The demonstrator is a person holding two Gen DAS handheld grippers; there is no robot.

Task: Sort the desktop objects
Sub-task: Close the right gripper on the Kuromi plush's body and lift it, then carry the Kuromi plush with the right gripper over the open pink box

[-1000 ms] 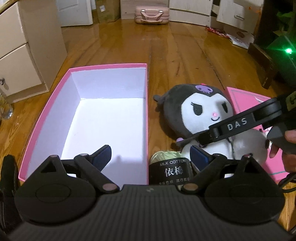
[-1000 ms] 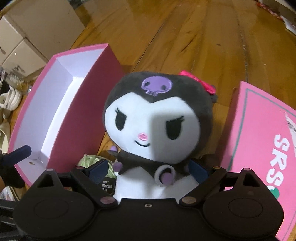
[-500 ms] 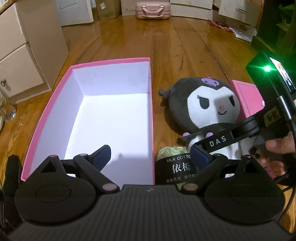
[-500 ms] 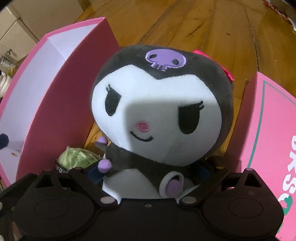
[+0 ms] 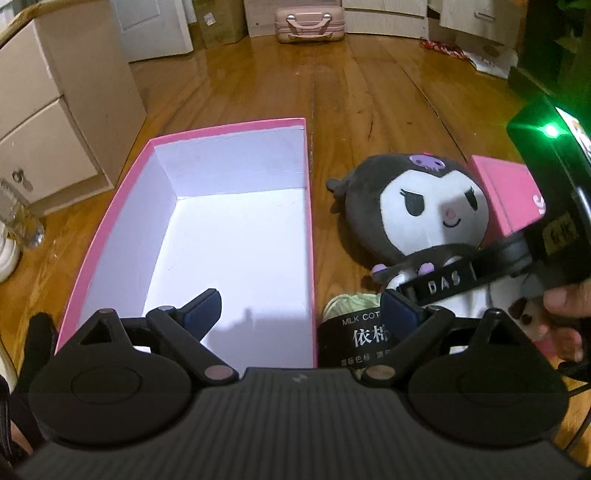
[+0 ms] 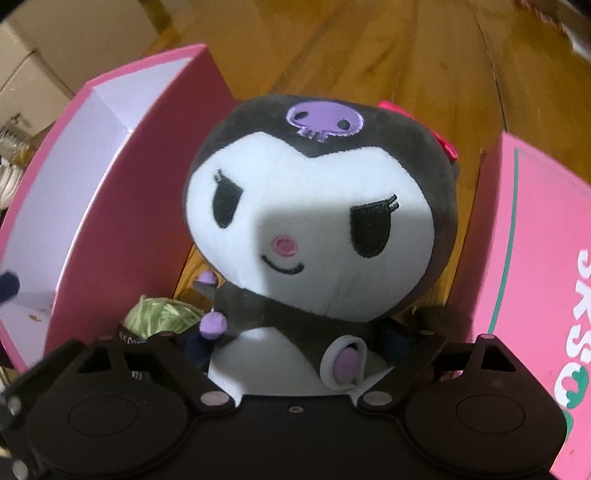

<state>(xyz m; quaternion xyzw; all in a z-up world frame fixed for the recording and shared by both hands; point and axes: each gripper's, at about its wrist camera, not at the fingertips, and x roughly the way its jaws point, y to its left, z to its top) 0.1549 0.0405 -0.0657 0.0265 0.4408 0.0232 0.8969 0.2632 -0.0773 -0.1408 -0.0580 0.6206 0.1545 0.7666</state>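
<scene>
A black-and-white plush doll [image 5: 417, 206] with a purple skull mark sits on the wooden floor between an open pink box [image 5: 236, 125] and a pink lid [image 5: 506, 192]. My right gripper [image 6: 295, 343] is open, its fingers flanking the doll's [image 6: 314, 206] white body. One finger [image 5: 443, 286] crosses the doll's chest in the left wrist view. A green yarn ball [image 5: 351, 306] with a black label lies beside the box wall, by the doll's feet. My left gripper [image 5: 303, 310] is open, holding nothing, and straddles the box's near right wall.
A drawer cabinet [image 5: 44, 122] stands at the left with a glass item [image 5: 18, 214] beside it. A pink suitcase [image 5: 308, 18] and cartons line the far wall. A hand [image 5: 565, 299] holds the right gripper, whose green light glows.
My right gripper has pushed in closer around the doll, which now fills its view. The left gripper has drawn back a little, showing more floor. Both jaws keep their width.
</scene>
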